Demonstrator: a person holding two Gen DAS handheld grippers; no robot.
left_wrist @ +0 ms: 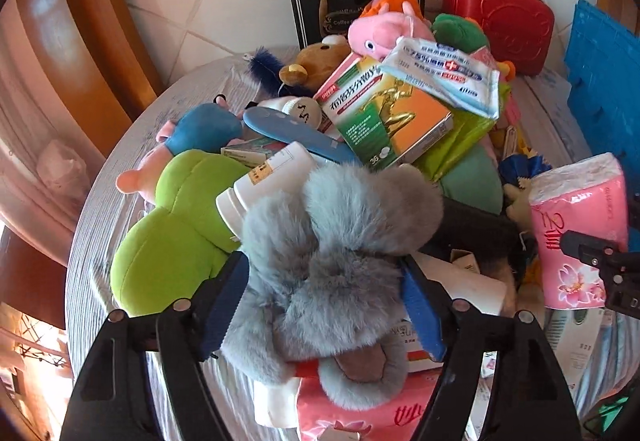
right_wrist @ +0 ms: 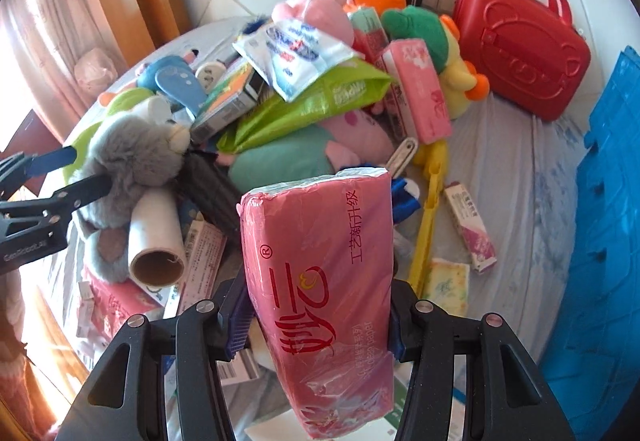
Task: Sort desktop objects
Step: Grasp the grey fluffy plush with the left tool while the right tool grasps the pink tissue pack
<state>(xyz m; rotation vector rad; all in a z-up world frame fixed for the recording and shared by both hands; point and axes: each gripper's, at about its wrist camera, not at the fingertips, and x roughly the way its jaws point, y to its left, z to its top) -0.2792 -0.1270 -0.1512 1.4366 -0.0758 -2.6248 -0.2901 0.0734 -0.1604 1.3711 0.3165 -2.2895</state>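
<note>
My right gripper [right_wrist: 316, 325] clamps the pink tissue pack [right_wrist: 320, 281] above the table [right_wrist: 520, 161], ready for sorting. My left gripper [left_wrist: 324, 297] stands wide around the grey plush toy [left_wrist: 332, 241] on the pile, pads apparently just short of squeezing.

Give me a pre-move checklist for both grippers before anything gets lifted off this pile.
1. Right gripper holds the pink tissue pack: ok, pads press both of its sides.
2. Left gripper lined up on the grey plush: ok, a finger stands on each side of it.
3. Left grip on the plush: not ok, the pads do not press it; jaws open.
4. Plush free to lift: not ok, it lies against the white bottle and the paper roll.
5. Blue crate reachable for the pack: cannot tell, only its wall shows.
</note>
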